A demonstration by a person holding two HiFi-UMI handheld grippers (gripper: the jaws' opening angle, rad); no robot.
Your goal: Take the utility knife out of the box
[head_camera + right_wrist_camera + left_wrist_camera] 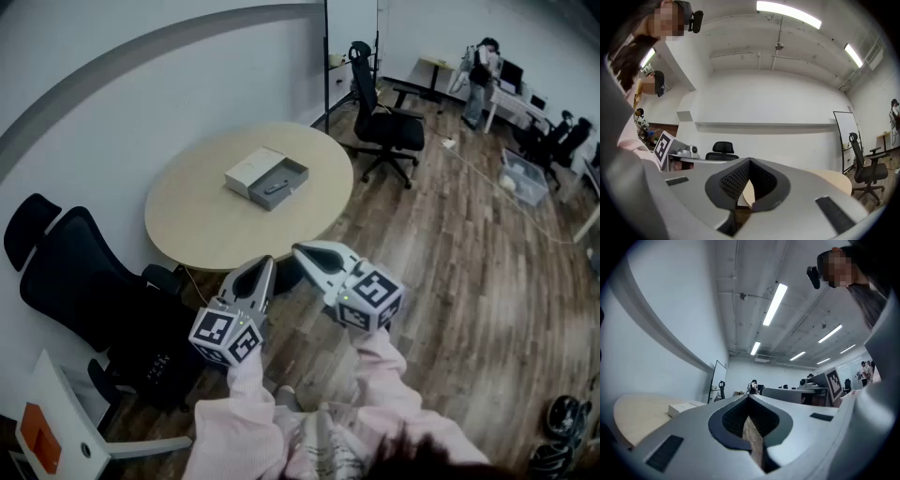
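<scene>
On the round wooden table [206,225] lies an open box: a grey tray [278,183] with a dark utility knife [275,187] inside, and its white lid [251,168] beside it on the left. Both grippers hover side by side short of the table's near edge, well apart from the box. My left gripper [263,265] is shut and empty; its view shows its tips [749,397] meeting, with the white lid [686,407] far off to the left. My right gripper [304,251] is also shut with nothing between its jaws [750,161].
A black office chair [80,272] stands left of the table, against the curved wall. Another black chair [382,124] stands beyond the table. A person [480,80] stands at desks far right, near a plastic bin [525,175]. The floor is wood.
</scene>
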